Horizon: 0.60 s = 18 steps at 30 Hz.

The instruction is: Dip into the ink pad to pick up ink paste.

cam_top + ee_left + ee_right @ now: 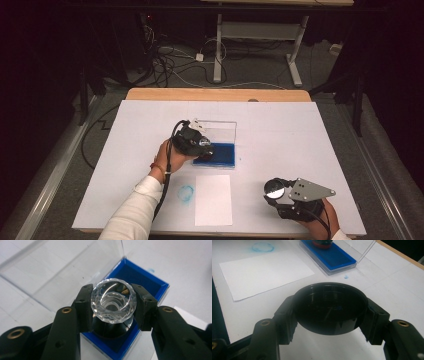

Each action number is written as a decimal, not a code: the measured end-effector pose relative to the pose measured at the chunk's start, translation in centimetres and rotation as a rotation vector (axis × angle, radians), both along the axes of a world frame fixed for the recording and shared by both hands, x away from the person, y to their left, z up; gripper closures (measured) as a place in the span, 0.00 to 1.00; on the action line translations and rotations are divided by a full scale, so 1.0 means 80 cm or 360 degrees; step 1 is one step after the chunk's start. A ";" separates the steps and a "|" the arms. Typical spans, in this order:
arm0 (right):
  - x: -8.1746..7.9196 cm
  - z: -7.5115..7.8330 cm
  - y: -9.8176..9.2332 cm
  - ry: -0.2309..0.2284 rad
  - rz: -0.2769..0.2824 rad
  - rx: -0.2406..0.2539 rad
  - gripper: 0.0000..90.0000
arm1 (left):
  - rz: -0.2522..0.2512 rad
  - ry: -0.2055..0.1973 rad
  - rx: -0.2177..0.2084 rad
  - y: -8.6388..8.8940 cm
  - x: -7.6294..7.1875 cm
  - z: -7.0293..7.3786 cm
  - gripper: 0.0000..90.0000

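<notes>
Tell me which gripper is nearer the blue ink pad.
Left. The left gripper holds the stamp right over the blue ink pad; the right gripper sits well away toward the table's near edge.

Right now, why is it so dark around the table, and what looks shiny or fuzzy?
High view: light falls on the white table while the room behind stays nearly black. Left gripper view: the clear faceted knob held in the left tongs is sharp and glints, and the near parts of the tongs blur. Right gripper view: the round black cap in the right tongs mirrors faint streaks.
</notes>
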State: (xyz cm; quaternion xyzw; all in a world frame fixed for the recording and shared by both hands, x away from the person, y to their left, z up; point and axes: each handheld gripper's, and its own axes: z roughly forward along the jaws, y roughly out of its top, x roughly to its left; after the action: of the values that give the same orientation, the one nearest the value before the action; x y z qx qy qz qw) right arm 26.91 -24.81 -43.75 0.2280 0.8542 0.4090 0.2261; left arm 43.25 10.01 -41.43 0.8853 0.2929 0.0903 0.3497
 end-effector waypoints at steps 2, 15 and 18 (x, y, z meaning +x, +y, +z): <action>0.000 0.000 -0.001 0.0005 -0.0005 0.0000 0.43 | 0.0022 -0.0001 -0.0042 0.008 0.001 0.009 0.60; 0.000 0.000 0.000 -0.0001 0.0004 -0.0007 0.43 | -0.0013 0.0071 -0.0028 0.000 0.005 -0.011 0.60; 0.000 0.000 -0.002 0.0005 -0.0001 -0.0005 0.43 | 0.0000 0.0070 -0.0046 0.001 0.005 -0.016 0.60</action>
State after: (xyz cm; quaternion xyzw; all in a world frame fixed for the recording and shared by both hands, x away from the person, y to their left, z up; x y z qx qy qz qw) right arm 26.90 -24.96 -43.76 0.2285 0.8552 0.4072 0.2251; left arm 43.65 10.09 -42.68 0.8820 0.3019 0.0665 0.3557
